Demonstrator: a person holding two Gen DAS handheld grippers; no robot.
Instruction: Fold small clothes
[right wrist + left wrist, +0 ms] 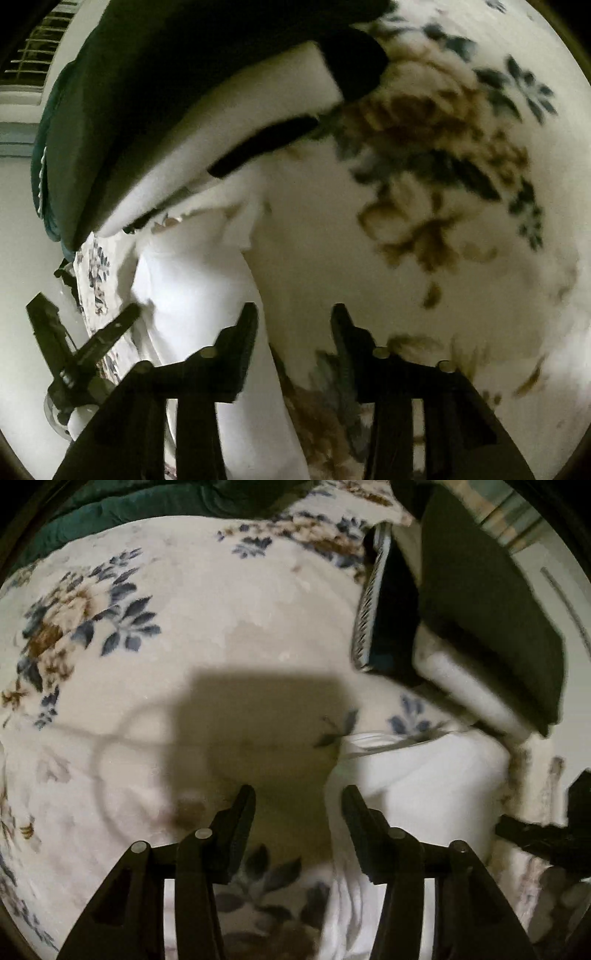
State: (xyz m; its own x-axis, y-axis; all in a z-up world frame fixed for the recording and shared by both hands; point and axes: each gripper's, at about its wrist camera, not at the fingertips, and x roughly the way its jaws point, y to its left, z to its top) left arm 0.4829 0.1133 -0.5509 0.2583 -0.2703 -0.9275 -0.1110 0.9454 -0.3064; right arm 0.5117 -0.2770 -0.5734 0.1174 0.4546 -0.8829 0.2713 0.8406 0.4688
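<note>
- white cloth, a small garment, lies rumpled on a cream bedspread printed with blue and brown flowers; in the left wrist view it sits to the right of centre and runs down toward the lower edge of the frame.
- left gripper hovers over the bedspread with its jaws spread and nothing between them; its right fingertip sits at the left edge of the white garment, though contact cannot be judged from this angle.
- a square shadow falls on the bedspread just ahead of the left gripper.
- in the right wrist view the white garment lies left of centre, stretching from the stack down past the left fingertip of the right gripper.
- right gripper's jaws are also spread and hold nothing; the gap between them shows bare flowered bedspread.
- beyond the garment sits a stack of folded clothes: a dark green piece on top, a white piece under it, and a dark piece with a striped edge alongside.
- the same stack of folded clothes fills the upper left of the right wrist view, dark green over white.
- the other gripper shows as a dark shape at the far right edge of the left view and at the lower left of the right view.
- the right view is blurred, so the flower print looks smeared.
</note>
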